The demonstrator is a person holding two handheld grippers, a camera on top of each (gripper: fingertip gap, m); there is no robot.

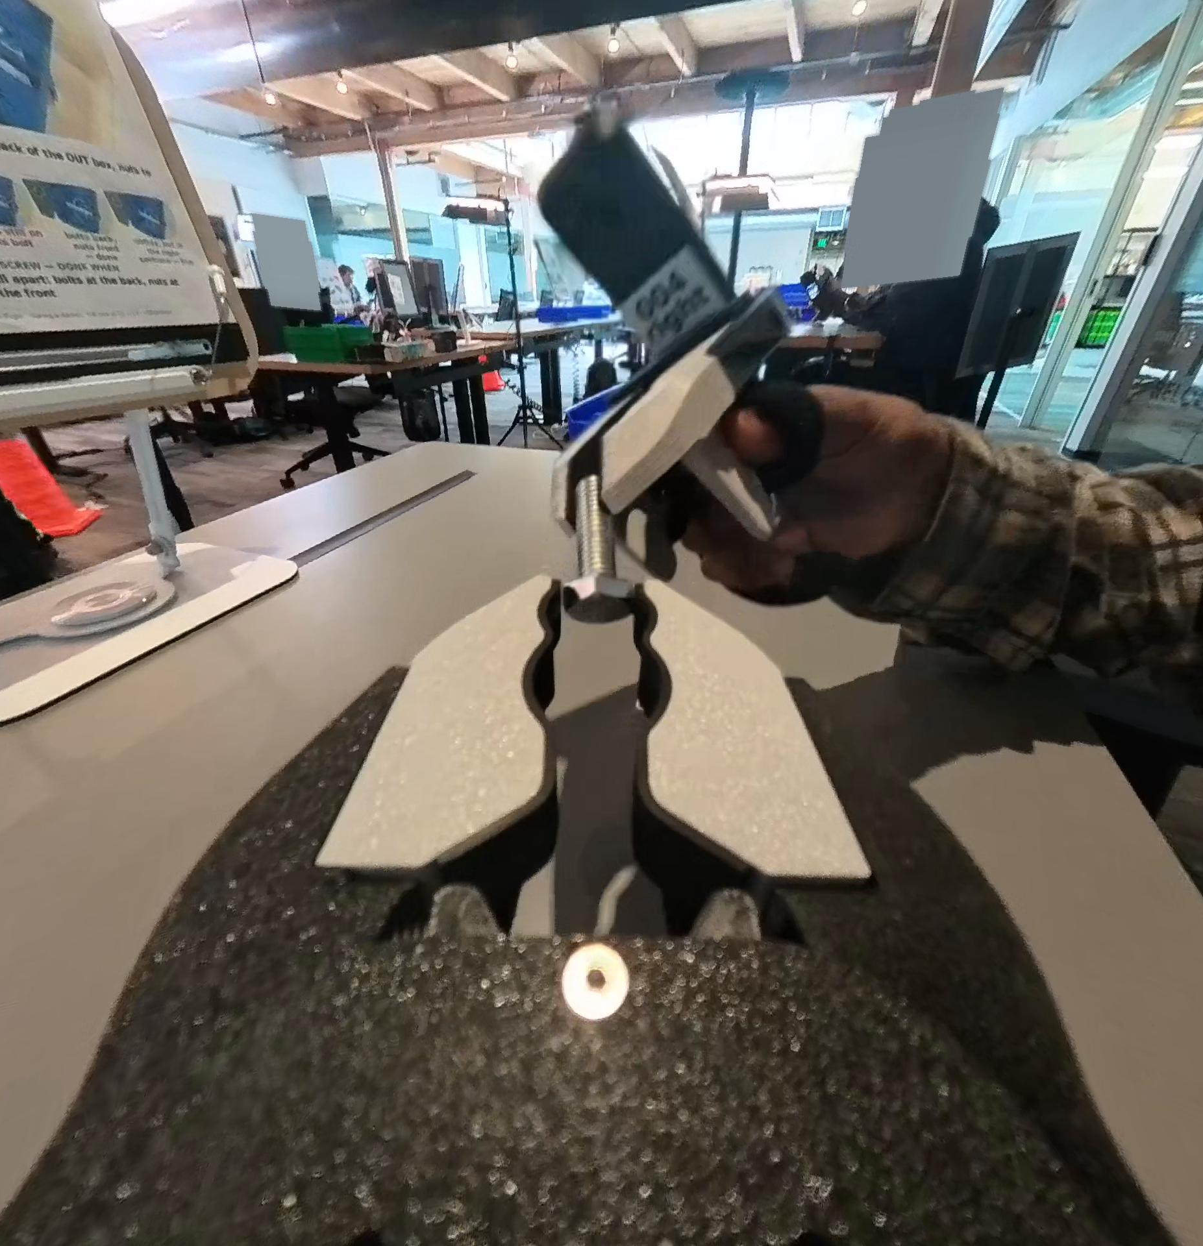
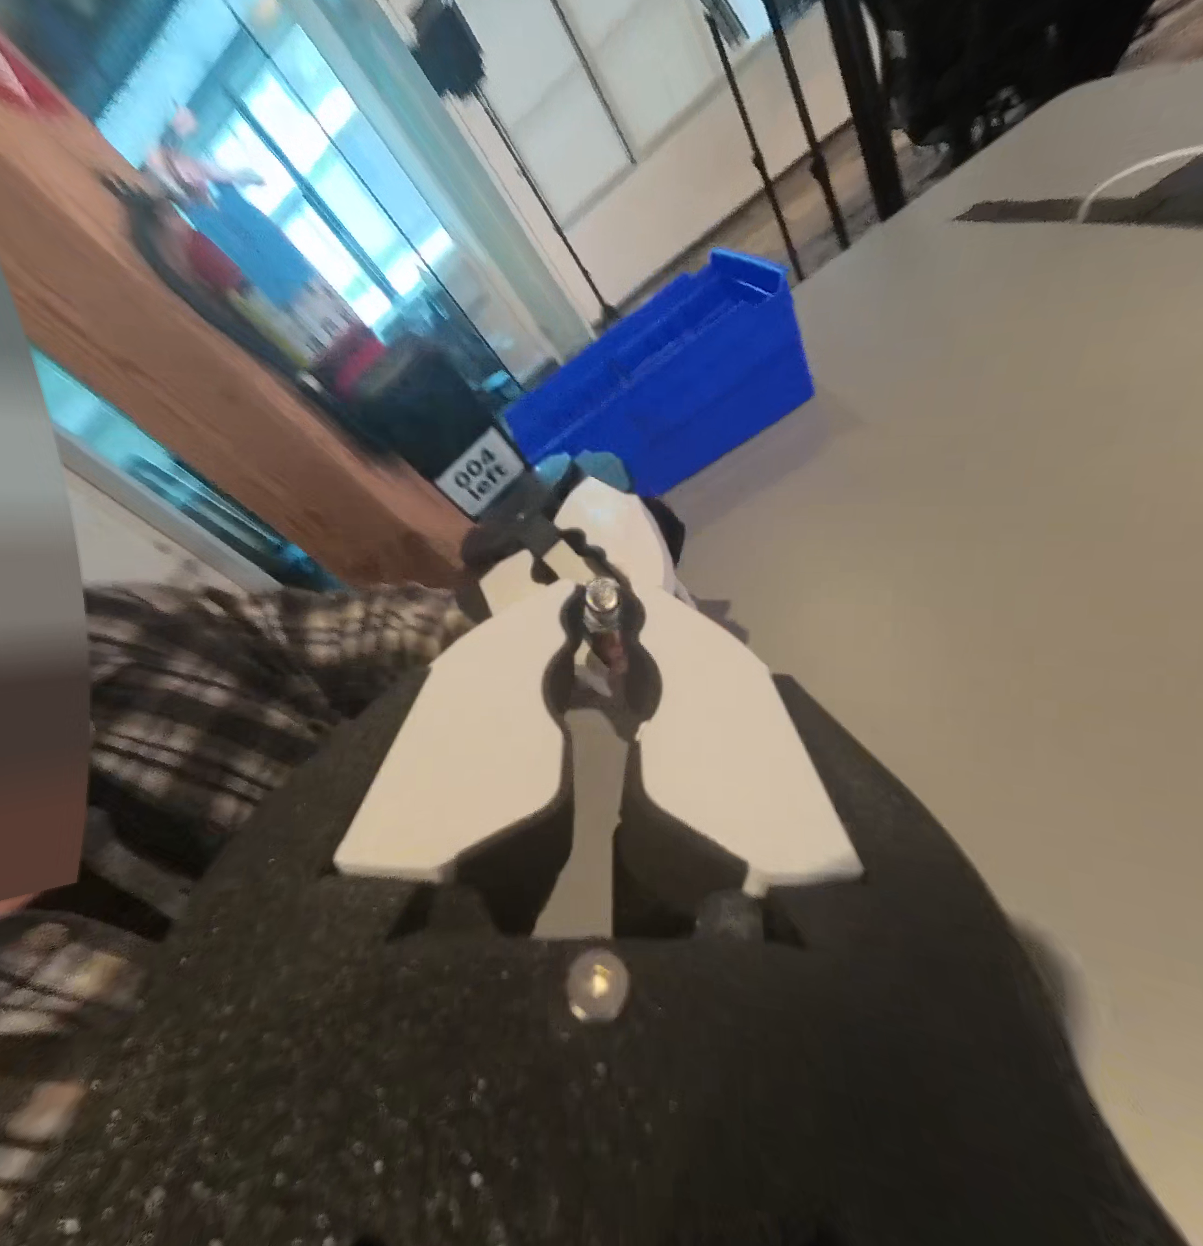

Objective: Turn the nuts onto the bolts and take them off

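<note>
Left wrist view: the left tongs [image 1: 597,610], two white flat fingers with wavy black inner edges, hold the hexagonal head of a silver threaded steel bolt [image 1: 593,539] right at their tips. The gap between the fingers is narrow, as wide as the bolt head. The bolt stands nearly upright above the grey table [image 1: 146,775], shank pointing up.

The right tongs [image 1: 588,499], tilted down from the upper right, meet the upper end of the shank. Their white fingers are closed around that end. A nut may sit between them there, but the fingers cover the spot and it cannot be confirmed. A hand [image 1: 848,492] in a black fingerless glove, with a plaid flannel sleeve [image 1: 1057,559], grips the handle of the right tongs.

Right wrist view, motion-blurred: the right tongs [image 2: 602,610] are nearly closed on the threaded end of the bolt [image 2: 600,600], seen end-on. The left tongs [image 2: 585,532] appear just beyond, touching the same bolt from the far side.

Surroundings: a blue plastic open-top bin [image 2: 679,377] stands on the table [image 2: 990,539] beyond the tongs. A white printed instruction sheet on a stand [image 1: 79,222] sits at the left of the table. Other workbenches show in the background.
</note>
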